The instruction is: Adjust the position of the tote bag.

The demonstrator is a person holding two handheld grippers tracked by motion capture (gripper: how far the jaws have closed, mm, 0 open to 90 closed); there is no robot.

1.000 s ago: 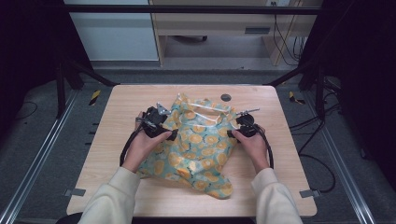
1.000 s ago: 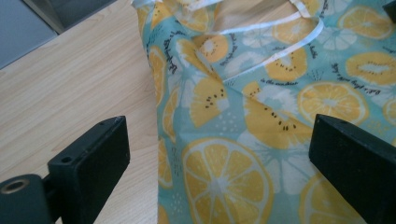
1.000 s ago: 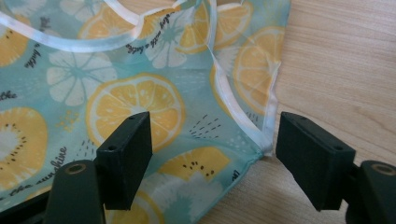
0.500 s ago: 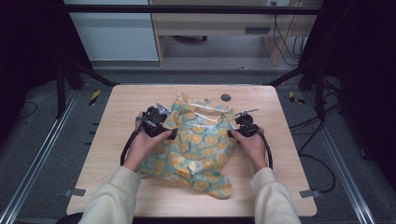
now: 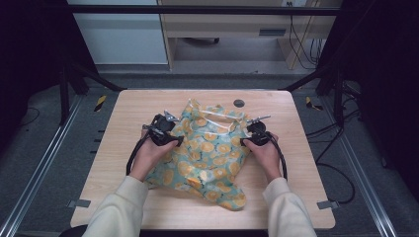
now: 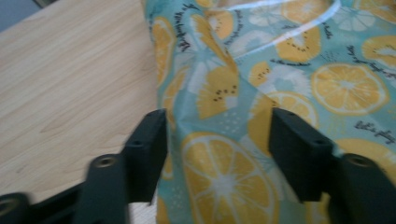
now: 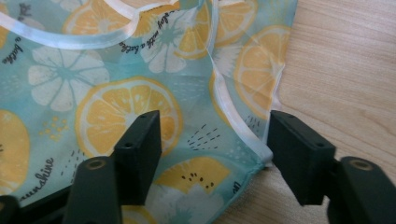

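Note:
A teal cloth printed with orange slices (image 5: 205, 155) lies crumpled in the middle of the wooden table (image 5: 291, 197). My left gripper (image 5: 168, 129) rests at the cloth's left edge, jaws open. In the left gripper view the cloth (image 6: 261, 93) passes between the two open fingers (image 6: 147, 158) and its edge runs along bare wood. My right gripper (image 5: 251, 132) sits at the cloth's right edge, also open. In the right gripper view a white-hemmed corner of the cloth (image 7: 140, 93) lies between the open fingers (image 7: 296, 156).
A small dark round mark (image 5: 239, 103) sits on the table near its far edge. Black cables loop from both grippers toward the person's cream sleeves (image 5: 118, 212). Bare wood (image 5: 113, 148) surrounds the cloth on every side. Metal frame rails flank the table.
Both hands have shifted only slightly along the cloth's edges. The cloth keeps the same shape and both grippers remain open.

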